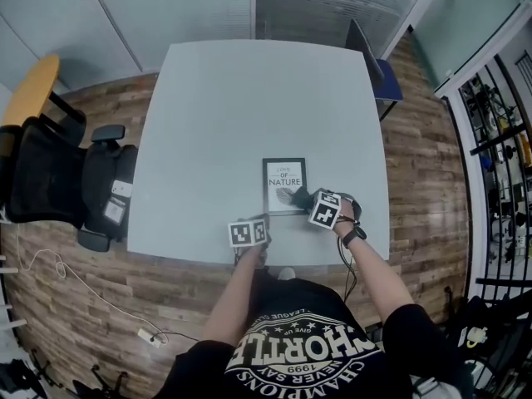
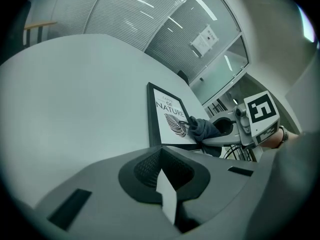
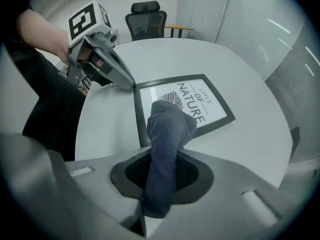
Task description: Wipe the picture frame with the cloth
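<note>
The right tool (image 3: 162,173) is clamped shut on a dark blue-grey cloth (image 3: 167,124), which stands up out of the jaws; its bunched free end lies on the glass of the picture frame (image 3: 216,109), over the leaf print near the frame's lower edge. The left tool (image 2: 165,186) has its jaws closed together with nothing between them (its tip meets the frame's near corner, as the right gripper view shows). The black-edged frame lies flat on the pale surface (image 3: 240,159), close to the person's side. A black office chair (image 3: 146,16) stands beyond the far edge.
</note>
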The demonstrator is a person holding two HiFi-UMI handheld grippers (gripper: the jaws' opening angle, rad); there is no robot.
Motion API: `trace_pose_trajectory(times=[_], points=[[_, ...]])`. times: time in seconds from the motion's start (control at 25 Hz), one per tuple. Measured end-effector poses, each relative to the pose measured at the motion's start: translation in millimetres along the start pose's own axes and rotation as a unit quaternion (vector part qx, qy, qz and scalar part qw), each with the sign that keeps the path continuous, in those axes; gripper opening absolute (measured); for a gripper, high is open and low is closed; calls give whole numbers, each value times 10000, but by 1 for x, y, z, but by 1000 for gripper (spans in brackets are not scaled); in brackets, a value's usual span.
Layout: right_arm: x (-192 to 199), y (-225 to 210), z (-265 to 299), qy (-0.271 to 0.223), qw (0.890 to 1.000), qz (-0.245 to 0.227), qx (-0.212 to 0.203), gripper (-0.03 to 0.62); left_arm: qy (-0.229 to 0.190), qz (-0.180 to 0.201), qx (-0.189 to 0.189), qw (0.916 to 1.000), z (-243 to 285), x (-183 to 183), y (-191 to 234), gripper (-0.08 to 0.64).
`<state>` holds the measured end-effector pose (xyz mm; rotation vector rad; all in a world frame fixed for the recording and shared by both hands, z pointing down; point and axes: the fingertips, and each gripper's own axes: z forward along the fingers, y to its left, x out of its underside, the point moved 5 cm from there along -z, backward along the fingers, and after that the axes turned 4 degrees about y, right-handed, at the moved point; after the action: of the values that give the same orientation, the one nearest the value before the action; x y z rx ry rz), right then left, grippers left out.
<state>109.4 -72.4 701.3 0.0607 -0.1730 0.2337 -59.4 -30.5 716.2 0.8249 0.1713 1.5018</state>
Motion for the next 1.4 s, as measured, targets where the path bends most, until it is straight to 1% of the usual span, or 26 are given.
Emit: trace_pose_trajectory(times=[0.12,0.2,0.28,0.36,0.48,0.64,0.84,0.96,1.08,1.24,1.4], points=[[8,0,1,-59,9996,264,-61,75,28,50,1,10000,1,0,-2,-6],[4,0,-4,-90,9997,224,-64,75,42,50,18,10000,1,0,-4,-6],[-12,1,-12,-338,9993,147,-95,75,37,49,41,10000,1,0,-6,-6],[-36,3,-17,-677,9975,74,-201,75,22,35,55,10000,1,0,-5,-6],[-73,11,-16,-903,9950,-193,-371,75,18,-13,74,10000,2,0,-4,-6],[-104,24,-6,-936,9926,-493,-593,75,4,-65,132,9999,1,1,-7,-6],[-117,35,8,-843,9915,-687,-719,71,-86,-154,221,9996,-1,2,-4,-6],[-115,35,10,-875,9914,-673,-704,72,-103,-139,232,9996,-1,2,-2,-6],[-101,33,9,-823,9929,-577,-638,72,-77,-104,189,9997,-1,4,-2,-6],[-67,25,5,-641,9962,-356,-466,72,-36,-91,124,9999,-1,3,-2,-6],[-26,16,-3,-518,9984,10,-224,74,-43,-77,82,9999,-1,3,-3,-6]])
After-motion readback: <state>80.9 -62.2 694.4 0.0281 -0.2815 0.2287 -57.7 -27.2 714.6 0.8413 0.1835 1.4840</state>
